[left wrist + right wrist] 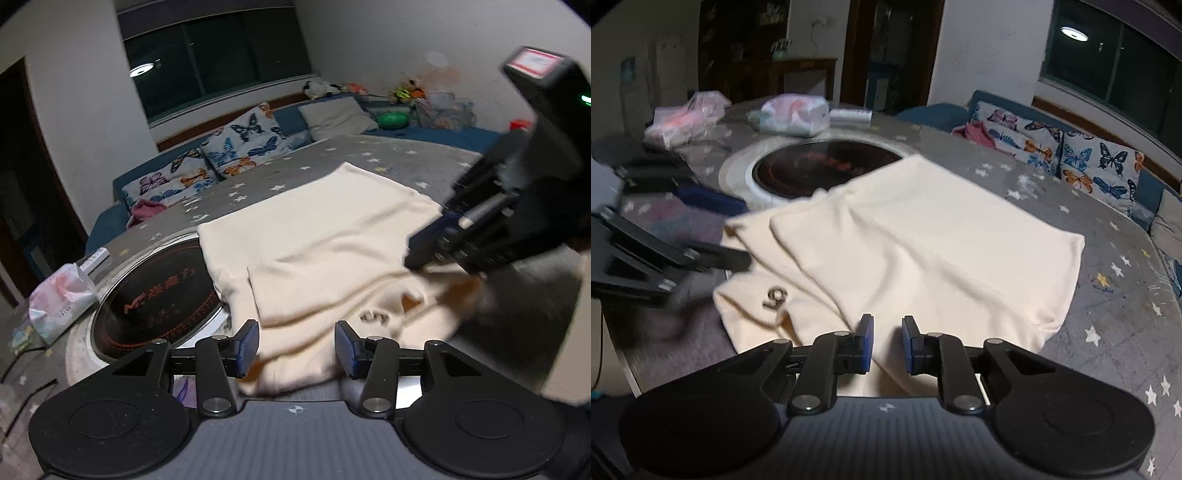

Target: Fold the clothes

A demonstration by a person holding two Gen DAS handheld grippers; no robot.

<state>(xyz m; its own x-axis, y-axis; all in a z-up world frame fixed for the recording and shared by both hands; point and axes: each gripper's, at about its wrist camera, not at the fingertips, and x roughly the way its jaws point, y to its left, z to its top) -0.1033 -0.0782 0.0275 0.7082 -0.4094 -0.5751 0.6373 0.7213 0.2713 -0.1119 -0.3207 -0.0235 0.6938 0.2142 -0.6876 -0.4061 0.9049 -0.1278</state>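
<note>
A cream garment (325,243) lies partly folded on the grey star-print table; it also shows in the right wrist view (923,240), with a small dark logo (775,295) near its left edge. My left gripper (296,349) is open, its jaws apart over the garment's near edge, holding nothing. My right gripper (887,343) is open with a narrower gap, cloth lying under and between its pads, not pinched. The right gripper (436,247) also shows in the left wrist view, at the garment's right side. The left gripper (731,232) shows blurred at the garment's left edge.
A round black induction hob (159,295) is set in the table (1108,314), partly under the garment. Tissue packs (790,114) and a pink bag (683,122) lie beyond it. A sofa with butterfly cushions (1082,162) runs along the far side.
</note>
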